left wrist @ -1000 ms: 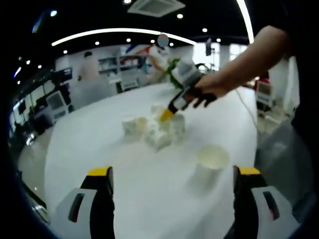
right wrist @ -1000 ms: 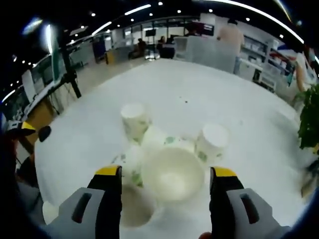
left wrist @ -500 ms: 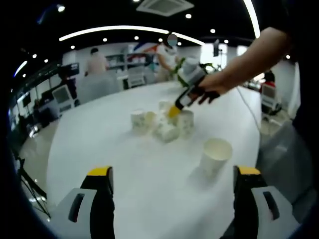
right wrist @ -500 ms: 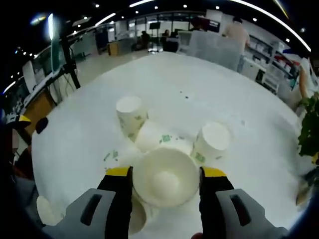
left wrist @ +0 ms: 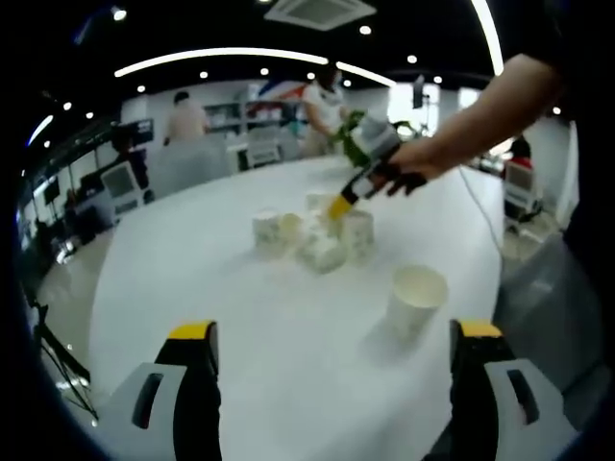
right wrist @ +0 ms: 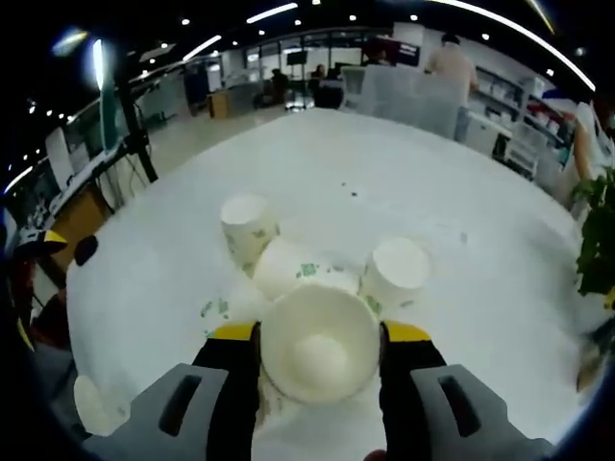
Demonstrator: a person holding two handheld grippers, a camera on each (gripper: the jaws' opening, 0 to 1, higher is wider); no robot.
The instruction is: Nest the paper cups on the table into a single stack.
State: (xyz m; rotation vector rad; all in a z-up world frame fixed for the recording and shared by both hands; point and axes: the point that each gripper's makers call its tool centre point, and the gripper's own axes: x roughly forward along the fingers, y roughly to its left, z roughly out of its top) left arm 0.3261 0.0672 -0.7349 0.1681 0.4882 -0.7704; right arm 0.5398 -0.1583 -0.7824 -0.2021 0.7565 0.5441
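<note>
A paper cup [right wrist: 317,342], mouth toward the camera, is clamped by the right gripper [right wrist: 318,333]; the left gripper [left wrist: 334,332] is held wide open, empty.

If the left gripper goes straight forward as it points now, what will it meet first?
Probably bare table first; the way between its jaws looks free. Farther on lies the cluster of cups. The upright cup stands right of that line. Depth is uncertain.

Left gripper [left wrist: 332,384]: grey jaw bodies, black inner faces, yellow tip caps, dark oval slot in each. Right gripper [right wrist: 319,375] same build; from the left gripper view, upper right, its tip is yellow, body grey-black. Forearm bare, dark garment at right edge.
</note>
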